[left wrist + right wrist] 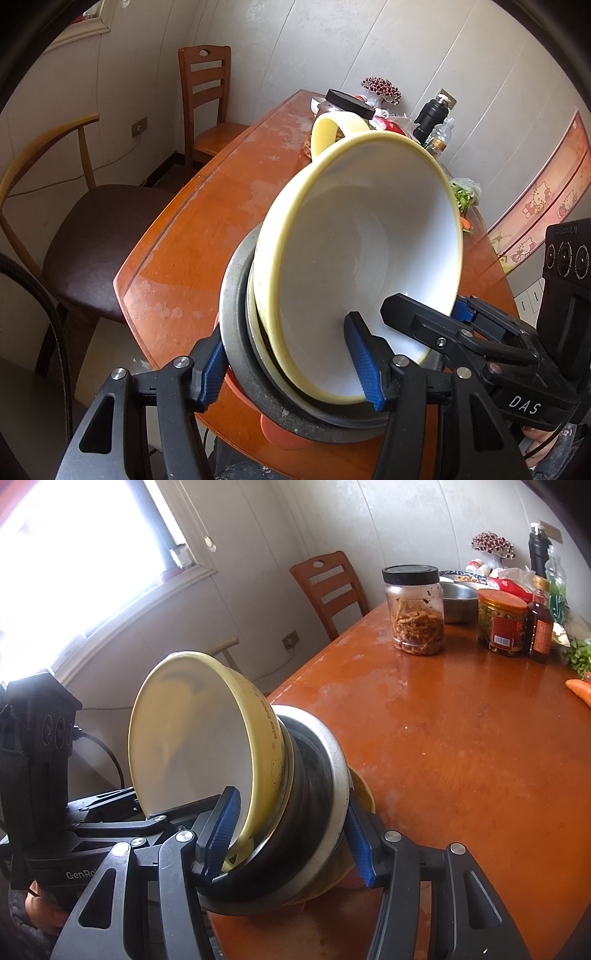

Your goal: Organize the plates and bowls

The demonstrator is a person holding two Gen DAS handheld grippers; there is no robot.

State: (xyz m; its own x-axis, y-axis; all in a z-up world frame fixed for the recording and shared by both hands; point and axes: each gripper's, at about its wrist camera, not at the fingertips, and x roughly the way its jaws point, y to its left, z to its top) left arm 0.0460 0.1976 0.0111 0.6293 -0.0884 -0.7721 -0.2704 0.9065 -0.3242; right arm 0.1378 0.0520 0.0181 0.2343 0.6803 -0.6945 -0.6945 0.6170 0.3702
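Both claws clamped on the nested stack (295,812): left gripper (291,362), right gripper (291,834). Yellow bowl (362,258) tilts steeply; I'd level it, lower evenly onto table (461,757).

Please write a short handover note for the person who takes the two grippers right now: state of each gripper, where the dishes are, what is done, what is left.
Left gripper: shut on the tilted dish stack.
Right gripper: shut on the same stack, from the opposite side.
Stack: yellow bowl nested in a grey metal pan, an orange dish beneath, at the near edge of the wooden table.
Done: dishes nested.
Left: set the stack down level, release.
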